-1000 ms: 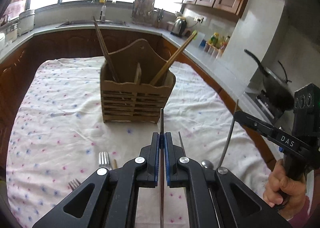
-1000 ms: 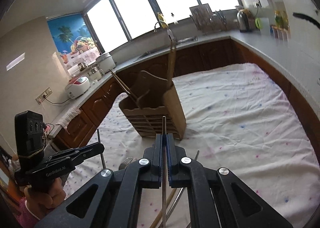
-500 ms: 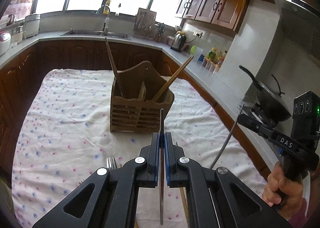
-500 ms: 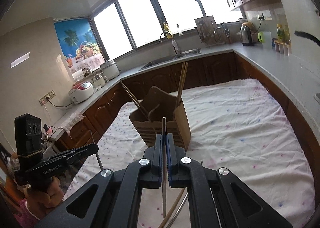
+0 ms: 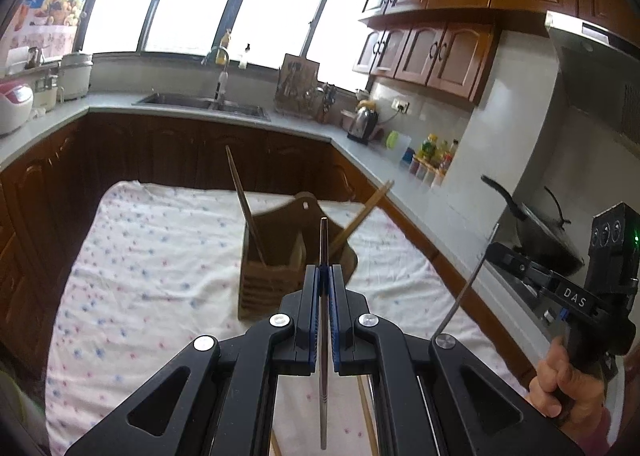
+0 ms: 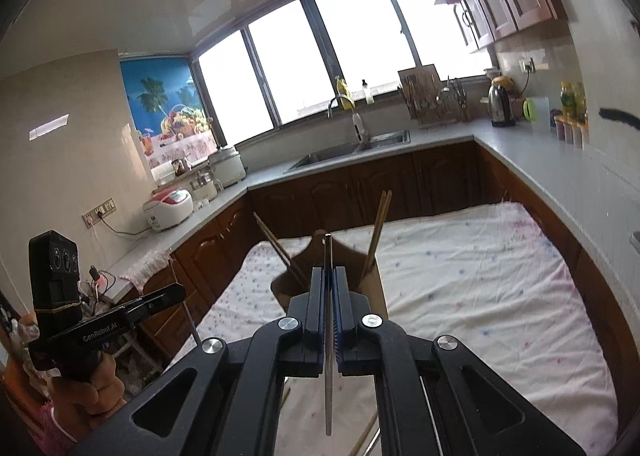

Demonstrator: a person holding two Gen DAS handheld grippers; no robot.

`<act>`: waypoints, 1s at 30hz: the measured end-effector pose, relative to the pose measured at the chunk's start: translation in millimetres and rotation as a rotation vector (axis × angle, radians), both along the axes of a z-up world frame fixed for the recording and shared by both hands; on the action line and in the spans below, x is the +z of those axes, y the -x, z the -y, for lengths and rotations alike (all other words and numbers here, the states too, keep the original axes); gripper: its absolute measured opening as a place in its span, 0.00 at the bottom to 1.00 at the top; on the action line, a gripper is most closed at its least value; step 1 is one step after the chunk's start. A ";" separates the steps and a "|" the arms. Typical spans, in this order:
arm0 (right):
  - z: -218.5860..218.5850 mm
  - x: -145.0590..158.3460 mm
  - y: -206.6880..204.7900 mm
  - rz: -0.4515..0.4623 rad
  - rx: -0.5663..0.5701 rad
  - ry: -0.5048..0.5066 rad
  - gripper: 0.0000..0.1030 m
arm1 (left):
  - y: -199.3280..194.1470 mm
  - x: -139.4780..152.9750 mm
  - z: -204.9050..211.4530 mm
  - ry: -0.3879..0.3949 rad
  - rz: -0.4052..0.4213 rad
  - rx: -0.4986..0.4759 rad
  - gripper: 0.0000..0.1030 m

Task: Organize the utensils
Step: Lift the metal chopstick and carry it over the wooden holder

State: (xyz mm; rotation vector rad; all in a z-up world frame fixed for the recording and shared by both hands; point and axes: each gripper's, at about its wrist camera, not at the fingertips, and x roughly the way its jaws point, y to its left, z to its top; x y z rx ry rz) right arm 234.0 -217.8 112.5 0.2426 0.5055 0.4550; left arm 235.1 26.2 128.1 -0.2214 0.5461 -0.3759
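Above the cloth-covered table, my left gripper and right gripper each clamped one metal chopstick, two together. The wooden holder held two chopstick pairs. Only my left view showed the wok. Compared with before, both grippers were higher, the holder farther below.

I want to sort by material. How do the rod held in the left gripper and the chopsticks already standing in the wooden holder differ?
The metal rod is thin, grey and shiny; the wooden chopsticks are tan and matte. The rod is clamped in the left gripper above the table; the chopsticks lean outward in the wooden holder. Both are long, slim sticks.
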 end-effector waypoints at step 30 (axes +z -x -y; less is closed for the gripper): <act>-22.1 35.3 -110.3 0.142 -0.061 -0.016 0.03 | -115.5 21.9 -16.2 0.026 0.208 0.172 0.02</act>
